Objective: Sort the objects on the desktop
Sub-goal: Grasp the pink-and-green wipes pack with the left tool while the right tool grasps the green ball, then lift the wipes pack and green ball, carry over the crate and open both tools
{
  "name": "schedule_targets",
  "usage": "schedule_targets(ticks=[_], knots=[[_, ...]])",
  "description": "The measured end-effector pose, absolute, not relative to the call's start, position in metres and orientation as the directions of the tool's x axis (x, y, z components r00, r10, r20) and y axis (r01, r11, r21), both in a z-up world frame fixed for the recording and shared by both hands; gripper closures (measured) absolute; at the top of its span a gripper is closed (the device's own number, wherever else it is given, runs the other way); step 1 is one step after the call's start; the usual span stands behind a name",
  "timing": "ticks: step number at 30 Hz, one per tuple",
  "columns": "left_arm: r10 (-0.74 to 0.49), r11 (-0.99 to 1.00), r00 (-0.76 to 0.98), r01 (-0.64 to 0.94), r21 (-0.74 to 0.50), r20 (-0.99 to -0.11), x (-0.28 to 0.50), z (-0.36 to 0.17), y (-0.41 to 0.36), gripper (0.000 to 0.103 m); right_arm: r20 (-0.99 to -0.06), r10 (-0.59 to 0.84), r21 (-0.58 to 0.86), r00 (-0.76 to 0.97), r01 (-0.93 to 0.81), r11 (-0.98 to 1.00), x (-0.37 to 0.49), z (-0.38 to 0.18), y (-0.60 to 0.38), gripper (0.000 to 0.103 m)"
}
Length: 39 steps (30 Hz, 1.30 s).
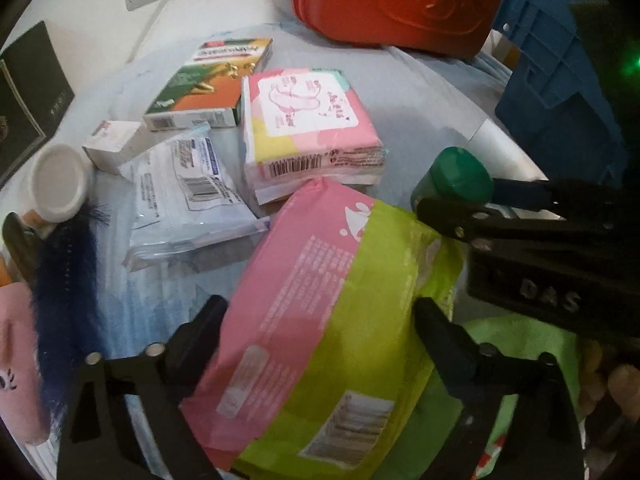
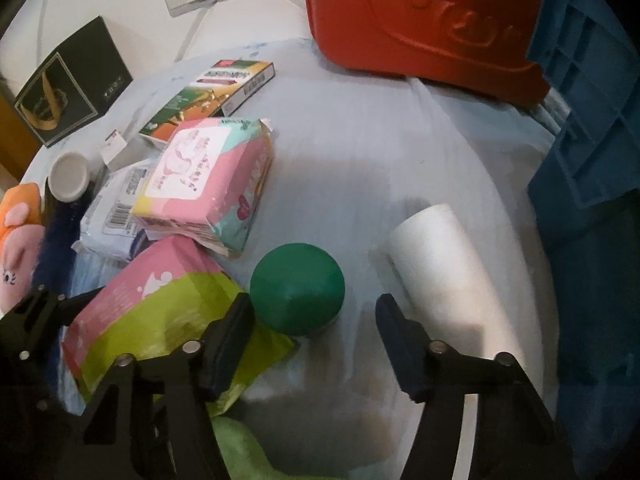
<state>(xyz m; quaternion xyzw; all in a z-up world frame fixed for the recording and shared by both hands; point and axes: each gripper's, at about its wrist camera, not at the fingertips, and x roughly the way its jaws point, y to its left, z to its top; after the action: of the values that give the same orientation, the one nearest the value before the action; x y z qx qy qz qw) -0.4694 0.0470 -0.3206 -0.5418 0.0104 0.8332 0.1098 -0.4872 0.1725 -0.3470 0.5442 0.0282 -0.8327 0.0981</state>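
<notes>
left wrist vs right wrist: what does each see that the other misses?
Left wrist only: the pink-green pack sitting between the left tongs, and the right tongs from the side, by the green cap.

Right wrist only: a white roll lying by the right-hand finger, and the right tongs open with nothing between them.

Both: the red case, blue crate, black box, white jar, green-orange box, wipes pack and pink tissue pack on the cloth.
</notes>
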Motion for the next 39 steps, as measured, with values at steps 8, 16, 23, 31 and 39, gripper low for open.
schedule_targets(ticks=[8, 16, 23, 31, 39], knots=[[0.131, -0.99, -0.445, -0.101, -0.095, -0.886, -0.454, -0.296, 0.023, 0.047, -0.897, -0.148, 0.057, -0.417, 0.223, -0.973, -0.477, -0.335, 0.169, 0.063], [0.111, -0.992, -0.445, -0.11, -0.069, -0.888, -0.438, -0.285, 0.021, 0.056, -0.878, -0.157, 0.042, -0.453, 0.254, -0.966, -0.461, -0.312, 0.163, 0.063], [0.088, -0.981, -0.418, -0.196, -0.005, -0.904, -0.449, -0.272, 0.041, 0.002, -0.885, -0.137, 0.037, -0.446, 0.226, -0.973, -0.454, -0.31, 0.177, 0.063], [0.062, -0.989, -0.302, -0.146, -0.018, -0.951, -0.466, -0.336, 0.037, 0.0, -0.9, -0.143, 0.052, -0.412, 0.225, -0.973, -0.454, -0.326, 0.183, 0.063], [0.074, -0.99, -0.369, -0.141, -0.023, -0.926, -0.457, -0.337, 0.033, 0.024, -0.911, -0.142, 0.051, -0.387, 0.237, -0.97, -0.455, -0.341, 0.176, 0.063]])
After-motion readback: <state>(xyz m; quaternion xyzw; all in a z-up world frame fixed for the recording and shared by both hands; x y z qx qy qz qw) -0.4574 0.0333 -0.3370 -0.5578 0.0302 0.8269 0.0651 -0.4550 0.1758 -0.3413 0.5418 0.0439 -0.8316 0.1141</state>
